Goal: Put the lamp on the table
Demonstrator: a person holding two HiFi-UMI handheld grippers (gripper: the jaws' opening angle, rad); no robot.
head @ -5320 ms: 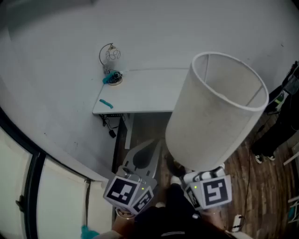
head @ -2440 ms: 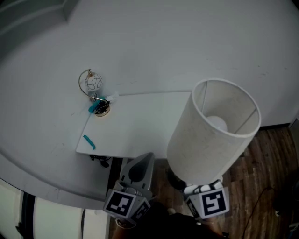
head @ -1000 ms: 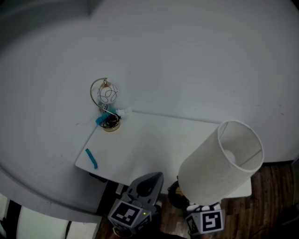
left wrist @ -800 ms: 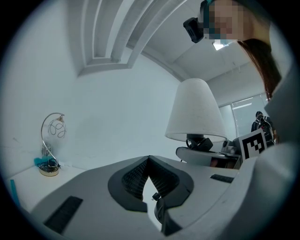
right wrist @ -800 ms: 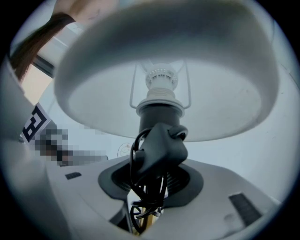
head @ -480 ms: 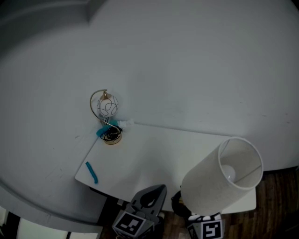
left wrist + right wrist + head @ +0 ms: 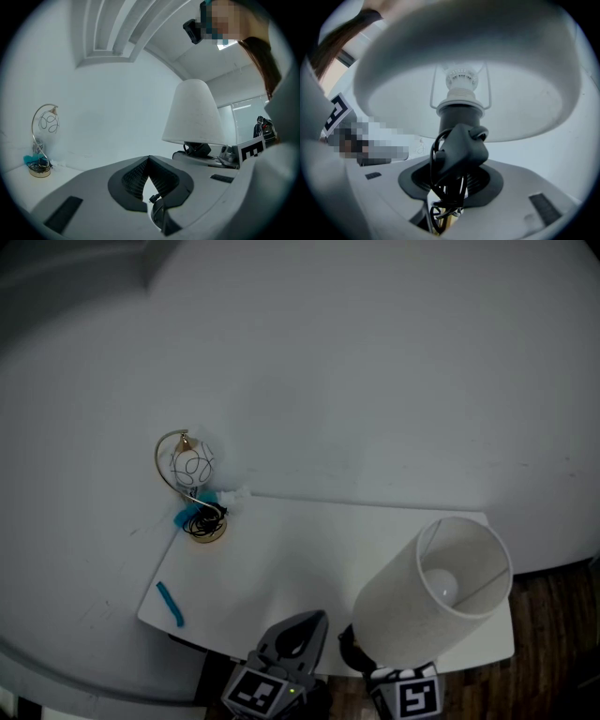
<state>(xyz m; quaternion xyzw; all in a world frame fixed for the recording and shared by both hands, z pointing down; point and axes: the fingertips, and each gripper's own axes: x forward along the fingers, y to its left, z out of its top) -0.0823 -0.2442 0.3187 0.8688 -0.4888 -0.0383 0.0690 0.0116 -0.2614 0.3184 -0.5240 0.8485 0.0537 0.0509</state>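
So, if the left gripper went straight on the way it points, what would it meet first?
Probably the wall behind the table: the left gripper aims between the wire-globe ornament and the lamp, though depth is unclear.

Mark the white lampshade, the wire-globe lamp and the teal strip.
white lampshade [image 7: 405, 608], head view, outer side wall.
wire-globe lamp [image 7: 192, 465], head view, its globe.
teal strip [image 7: 170, 604], head view, its middle.

Left gripper [image 7: 149, 160]: points level; jaws meet at the tips, nothing between them.
Right gripper [image 7: 451, 185]: points slightly above level; jaws stand wide, clamped on the stem of the lamp [image 7: 458, 115], which rises upright from between them.
Marker cubes [image 7: 255, 695]: one behind each pair of jaws.
Spacing: grippers side by side, near, apart.
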